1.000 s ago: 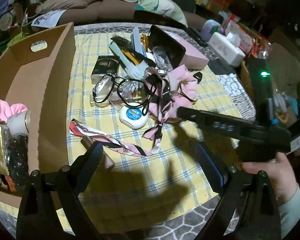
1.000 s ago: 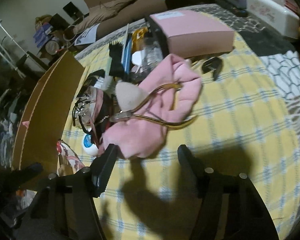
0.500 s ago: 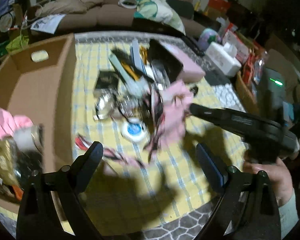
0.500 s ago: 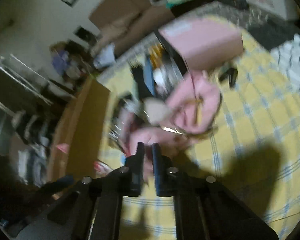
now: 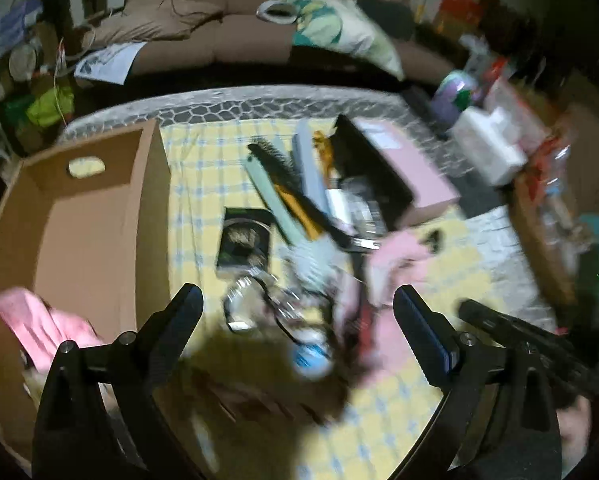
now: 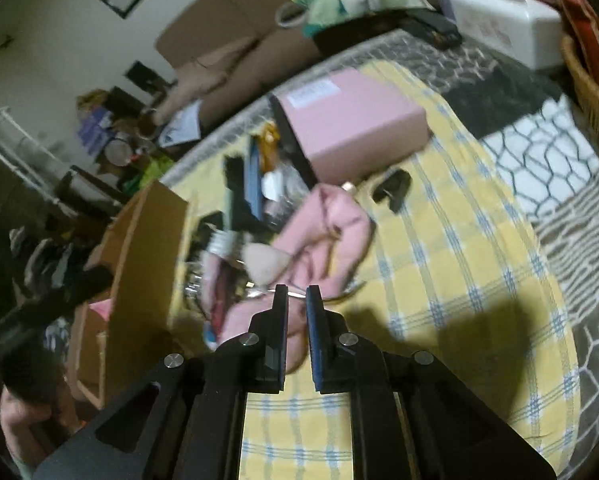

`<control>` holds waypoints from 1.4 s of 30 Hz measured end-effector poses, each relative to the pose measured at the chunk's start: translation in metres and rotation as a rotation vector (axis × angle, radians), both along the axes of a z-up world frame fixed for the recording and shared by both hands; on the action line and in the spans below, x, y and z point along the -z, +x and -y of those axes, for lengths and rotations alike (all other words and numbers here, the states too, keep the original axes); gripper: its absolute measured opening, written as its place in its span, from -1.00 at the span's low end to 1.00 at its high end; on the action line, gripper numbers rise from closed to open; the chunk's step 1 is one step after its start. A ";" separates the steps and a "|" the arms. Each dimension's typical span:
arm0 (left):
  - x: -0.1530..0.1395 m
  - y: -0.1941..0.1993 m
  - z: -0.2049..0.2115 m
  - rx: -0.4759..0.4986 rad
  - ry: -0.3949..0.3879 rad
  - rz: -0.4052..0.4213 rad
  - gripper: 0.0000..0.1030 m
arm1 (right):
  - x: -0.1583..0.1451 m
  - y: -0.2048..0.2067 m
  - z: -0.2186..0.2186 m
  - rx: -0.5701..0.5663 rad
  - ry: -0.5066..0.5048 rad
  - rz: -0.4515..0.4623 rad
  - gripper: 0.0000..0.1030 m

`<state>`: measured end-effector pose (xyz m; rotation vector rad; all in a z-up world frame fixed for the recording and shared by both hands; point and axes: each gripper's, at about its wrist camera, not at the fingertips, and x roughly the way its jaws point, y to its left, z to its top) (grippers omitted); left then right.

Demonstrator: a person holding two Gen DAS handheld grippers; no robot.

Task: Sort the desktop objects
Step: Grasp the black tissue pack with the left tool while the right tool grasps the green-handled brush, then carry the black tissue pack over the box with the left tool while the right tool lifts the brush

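Right gripper (image 6: 296, 294) jaws closed since earlier, now nearly together, pinching thin gold-wire glasses (image 6: 341, 295) over pink cloth (image 6: 323, 228), frame centre. Left gripper (image 5: 297, 308) wide open, empty, lower frame.

Both cameras looked steeply down past their own fingers; each saw the pink cloth (image 5: 395, 264) (image 6: 319, 232) and cardboard box (image 5: 79, 216) (image 6: 147, 240) ahead

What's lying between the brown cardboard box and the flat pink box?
In the left wrist view: combs, a black packet, on yellow checked cloth.
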<state>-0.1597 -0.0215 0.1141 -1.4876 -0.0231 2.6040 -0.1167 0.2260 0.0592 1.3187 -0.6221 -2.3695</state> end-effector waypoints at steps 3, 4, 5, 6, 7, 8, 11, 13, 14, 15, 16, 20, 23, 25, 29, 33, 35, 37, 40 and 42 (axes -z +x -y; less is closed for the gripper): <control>0.021 -0.031 -0.013 0.009 -0.127 0.040 0.86 | 0.000 -0.002 -0.003 0.011 -0.005 -0.004 -0.63; 0.030 -0.042 -0.015 0.006 -0.168 0.058 0.86 | -0.001 -0.002 -0.003 0.014 -0.007 -0.008 -0.55; 0.038 -0.052 -0.016 0.005 -0.203 0.075 0.86 | -0.001 -0.002 -0.003 0.013 -0.008 -0.011 -0.50; 0.047 -0.061 -0.018 0.006 -0.248 0.093 0.86 | -0.002 -0.002 -0.003 0.010 -0.006 -0.012 -0.49; 0.054 -0.068 -0.020 0.010 -0.287 0.106 0.86 | -0.003 -0.003 -0.002 0.006 0.000 -0.013 -0.49; 0.060 -0.072 -0.020 0.014 -0.316 0.114 0.86 | -0.003 -0.003 -0.001 0.000 0.006 -0.014 -0.49; 0.073 -0.084 -0.015 0.018 -0.310 0.151 0.81 | -0.002 -0.004 0.000 -0.010 0.020 -0.016 -0.49; 0.076 -0.090 -0.008 0.009 -0.252 0.167 0.76 | -0.002 -0.003 0.000 -0.009 0.017 -0.015 -0.49; 0.077 -0.091 -0.005 0.008 -0.216 0.175 0.62 | -0.002 -0.003 0.000 -0.009 0.017 -0.015 -0.49; 0.079 -0.092 0.001 0.002 -0.150 0.188 0.45 | -0.002 -0.003 -0.001 -0.008 0.016 -0.014 -0.49; 0.080 -0.095 0.007 -0.011 -0.083 0.205 0.40 | -0.001 -0.003 -0.001 -0.006 0.015 -0.013 -0.49; 0.089 -0.095 0.031 -0.072 0.017 0.210 0.31 | 0.001 -0.003 -0.006 -0.003 0.011 -0.008 -0.49; 0.101 -0.090 0.021 -0.041 -0.065 0.232 0.32 | 0.002 -0.003 -0.008 0.002 0.012 -0.006 -0.49; 0.107 -0.087 0.019 -0.044 -0.082 0.227 0.31 | 0.002 -0.003 -0.009 0.003 0.013 -0.004 -0.49; 0.105 -0.086 0.025 -0.057 -0.041 0.231 -0.05 | 0.002 -0.003 -0.008 0.004 0.010 -0.004 -0.49; 0.093 -0.080 0.026 -0.047 -0.002 0.213 -0.05 | 0.000 -0.004 -0.004 -0.005 0.014 -0.006 -0.49; 0.081 -0.075 0.028 -0.047 0.017 0.192 -0.05 | -0.001 -0.003 -0.004 -0.003 0.010 -0.009 -0.49; 0.065 -0.069 0.033 -0.044 0.068 0.168 -0.05 | -0.004 -0.003 -0.002 -0.003 0.008 -0.013 -0.49; 0.033 -0.055 0.043 -0.023 0.162 0.120 -0.05 | -0.008 -0.001 0.003 -0.012 -0.004 -0.022 -0.49; 0.009 -0.040 0.049 0.004 0.222 0.080 -0.05 | -0.012 0.000 0.008 -0.025 -0.009 -0.031 -0.49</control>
